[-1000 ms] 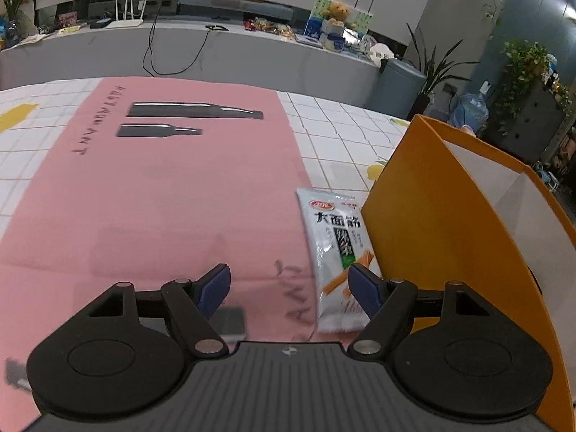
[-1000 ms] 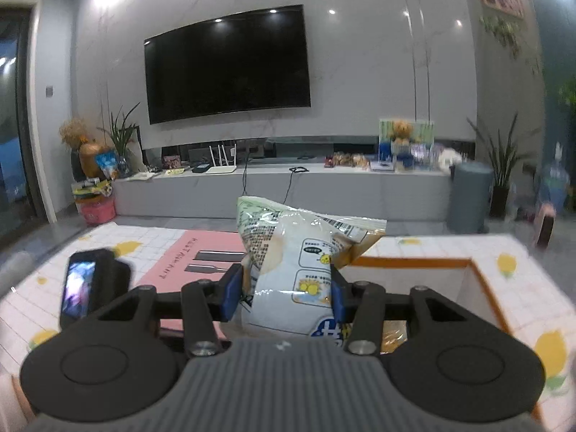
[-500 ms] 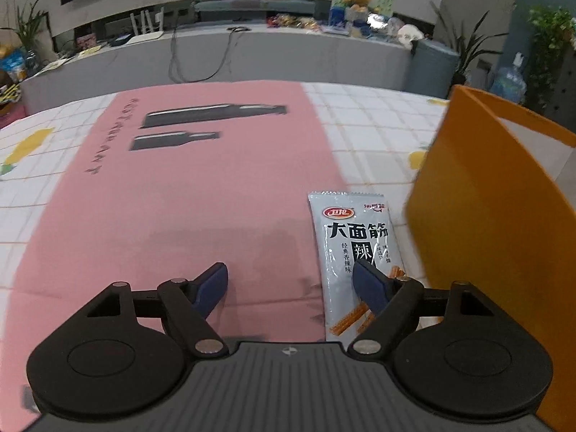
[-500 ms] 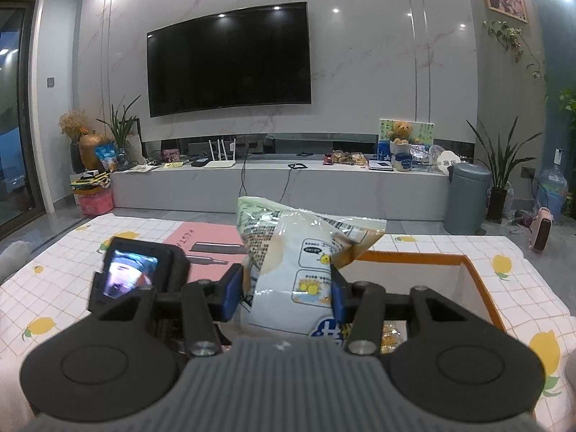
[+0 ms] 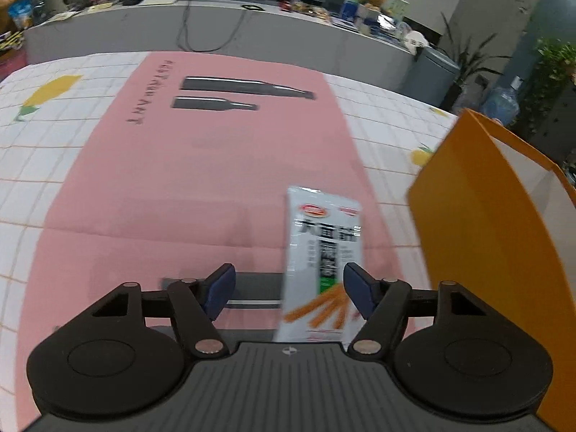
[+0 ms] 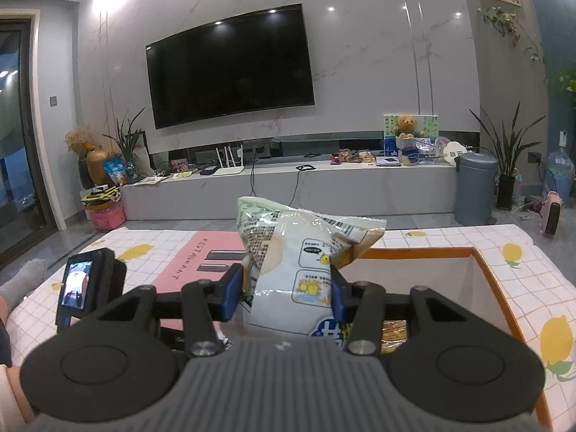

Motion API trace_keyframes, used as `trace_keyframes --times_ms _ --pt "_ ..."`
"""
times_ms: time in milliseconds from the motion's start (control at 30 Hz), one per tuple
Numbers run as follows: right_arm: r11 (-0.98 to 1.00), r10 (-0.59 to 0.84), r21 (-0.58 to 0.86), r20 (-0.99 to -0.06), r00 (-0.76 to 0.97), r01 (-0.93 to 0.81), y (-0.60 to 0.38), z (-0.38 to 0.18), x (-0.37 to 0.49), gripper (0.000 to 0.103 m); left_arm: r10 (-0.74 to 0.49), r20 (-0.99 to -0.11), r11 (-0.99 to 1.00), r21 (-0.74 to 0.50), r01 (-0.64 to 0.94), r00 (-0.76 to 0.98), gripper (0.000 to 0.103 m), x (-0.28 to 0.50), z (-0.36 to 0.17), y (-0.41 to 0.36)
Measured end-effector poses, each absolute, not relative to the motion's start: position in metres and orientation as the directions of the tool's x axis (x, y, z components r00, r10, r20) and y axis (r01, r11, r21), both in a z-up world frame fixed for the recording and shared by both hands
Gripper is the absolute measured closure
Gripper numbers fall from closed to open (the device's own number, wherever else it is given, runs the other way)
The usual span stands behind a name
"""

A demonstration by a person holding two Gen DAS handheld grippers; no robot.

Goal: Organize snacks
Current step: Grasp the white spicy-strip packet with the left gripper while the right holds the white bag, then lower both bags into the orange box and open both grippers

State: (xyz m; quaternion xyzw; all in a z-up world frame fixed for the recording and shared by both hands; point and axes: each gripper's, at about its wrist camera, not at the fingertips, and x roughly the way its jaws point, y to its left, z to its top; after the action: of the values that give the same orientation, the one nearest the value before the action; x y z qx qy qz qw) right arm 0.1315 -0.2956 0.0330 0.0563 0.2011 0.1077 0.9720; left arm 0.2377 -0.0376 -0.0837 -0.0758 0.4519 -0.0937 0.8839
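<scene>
Since a second ago the left gripper has slid sideways, so the flat white snack packet with orange sticks printed on it now sits between its blue pads instead of off to one side. Its jaws have just been closing a bit but are wide apart, and neither pad presses on the packet, which lies flat on the pink paper mat with bottle silhouettes. Just right of the packet stands the tall orange wall of the open cardboard box, pretty close to the right finger. Under the mat is the white checked tablecloth with lemon prints.

The right gripper hasn't budged: jaws partly closed, pinching the puffy white and green snack bag, held upright over the near edge of the box. Some orange packets already lie inside it. At left, the left gripper's small camera screen pokes into the right wrist view.

Further back: a long grey TV bench, a grey bin, a wall-mounted black TV.
</scene>
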Motion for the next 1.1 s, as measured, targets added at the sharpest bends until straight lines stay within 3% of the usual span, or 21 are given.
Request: trace_keyframes --times_ms 267,333,367,400,633,867,1100 --pt "0.972 0.222 0.165 -0.405 0.887 -0.168 -0.299 0.027 0.135 0.056 -0.113 -0.782 0.993 -0.063 0.103 0.613 0.017 0.238 -0.095 -0.081" --pt "0.973 0.219 0.163 -0.406 0.887 -0.166 -0.298 0.026 0.135 0.056 -0.088 -0.774 0.993 -0.022 0.113 0.627 0.024 0.236 -0.098 -0.086" --pt "0.973 0.218 0.162 -0.408 0.887 -0.165 -0.297 0.026 0.135 0.056 -0.083 -0.765 0.992 -0.004 0.124 0.638 0.038 0.233 -0.098 -0.088" --pt "0.973 0.216 0.161 -0.410 0.886 -0.163 -0.296 0.026 0.136 0.056 -0.093 -0.756 0.991 -0.004 0.137 0.648 0.045 0.230 -0.097 -0.089" --pt "0.970 0.215 0.198 -0.424 0.880 -0.142 -0.296 0.026 0.140 0.056 -0.063 -0.753 0.992 0.025 0.124 0.655 0.048 0.218 -0.088 -0.087" --pt "0.967 0.215 0.225 -0.483 0.849 -0.118 -0.309 0.025 0.143 0.056 -0.117 -0.687 0.989 -0.017 0.145 0.717 0.049 0.190 -0.039 -0.077" --pt "0.978 0.177 0.194 -0.570 0.802 -0.078 -0.326 0.010 0.157 0.056 -0.268 -0.608 0.960 -0.237 0.152 0.747 0.049 0.158 0.010 -0.054"
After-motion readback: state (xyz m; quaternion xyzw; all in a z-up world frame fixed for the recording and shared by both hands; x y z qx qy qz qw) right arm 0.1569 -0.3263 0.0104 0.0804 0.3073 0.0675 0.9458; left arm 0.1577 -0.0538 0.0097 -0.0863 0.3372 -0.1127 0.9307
